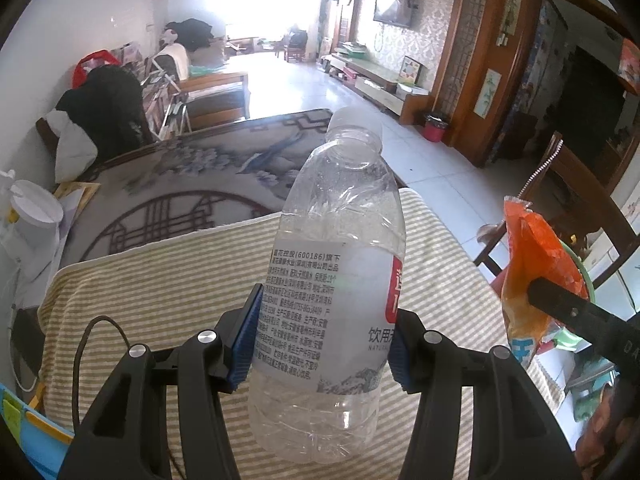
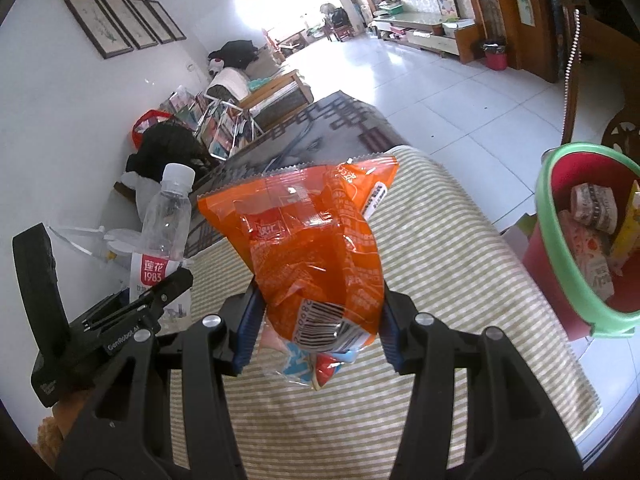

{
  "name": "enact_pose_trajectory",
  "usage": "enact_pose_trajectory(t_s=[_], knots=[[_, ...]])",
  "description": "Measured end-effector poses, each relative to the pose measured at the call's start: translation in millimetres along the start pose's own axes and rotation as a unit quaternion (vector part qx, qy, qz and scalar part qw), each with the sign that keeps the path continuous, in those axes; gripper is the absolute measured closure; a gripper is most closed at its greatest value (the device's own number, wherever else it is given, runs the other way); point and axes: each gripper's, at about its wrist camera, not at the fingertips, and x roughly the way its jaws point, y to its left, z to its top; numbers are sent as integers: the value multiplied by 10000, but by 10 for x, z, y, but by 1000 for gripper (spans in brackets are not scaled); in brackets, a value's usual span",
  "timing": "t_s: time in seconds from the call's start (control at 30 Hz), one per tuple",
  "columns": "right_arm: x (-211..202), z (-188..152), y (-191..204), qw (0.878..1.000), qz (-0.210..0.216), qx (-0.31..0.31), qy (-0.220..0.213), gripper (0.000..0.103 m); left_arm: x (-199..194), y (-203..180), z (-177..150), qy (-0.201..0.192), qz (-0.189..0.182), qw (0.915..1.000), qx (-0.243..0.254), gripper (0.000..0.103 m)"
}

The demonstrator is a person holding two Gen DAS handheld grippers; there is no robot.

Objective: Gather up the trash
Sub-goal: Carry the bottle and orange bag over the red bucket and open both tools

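Left gripper (image 1: 322, 340) clamps an empty bottle (image 1: 332, 280); right gripper (image 2: 316, 320) pinches an orange snack bag (image 2: 316, 240). Both are held above the striped table (image 2: 440, 240). Carry step; next, swing them beyond its right edge and release over the red bin (image 2: 560, 224).

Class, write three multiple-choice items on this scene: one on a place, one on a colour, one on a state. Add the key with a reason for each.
1. Where is the bin in the right wrist view?
A. right of the wrapper
B. left of the bottle
C. on the rug

2. What colour is the bin's rim?
A. blue
B. green
C. black

3. How is the bottle?
A. lying on the cloth
B. in the bin
C. held, cap on

Key:
1 A, it stands right of the wrapper.
2 B, a green band tops its red wall.
3 C, the left gripper clamps its label.
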Motion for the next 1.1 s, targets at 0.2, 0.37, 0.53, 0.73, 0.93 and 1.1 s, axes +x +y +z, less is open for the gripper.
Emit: enact_pose_trajectory(t_s=[0.2,0.37,0.53,0.73,0.93,1.1], knots=[[-209,118,-534,9995,-191,226,-132,54,183,-615,-82,321,-411,9985,171,51],[-605,277,-1354,9951,-734,543,-383,54,399,-1401,-67,541,-1011,9927,366,51],[-918,363,-2197,9881,-1138,948,-414,54,560,-2282,-7,655,-1633,9819,707,51],[-1096,455,-2672,9864,-1196,1054,-403,52,746,-3012,-10,902,-1992,9712,942,51],[-1138,472,-2937,9855,-1094,1236,-398,21,842,-3200,-55,926,-1831,9747,889,22],[-1111,558,-2865,9883,-976,1059,-493,15,707,-3075,37,466,-1437,9866,624,22]])
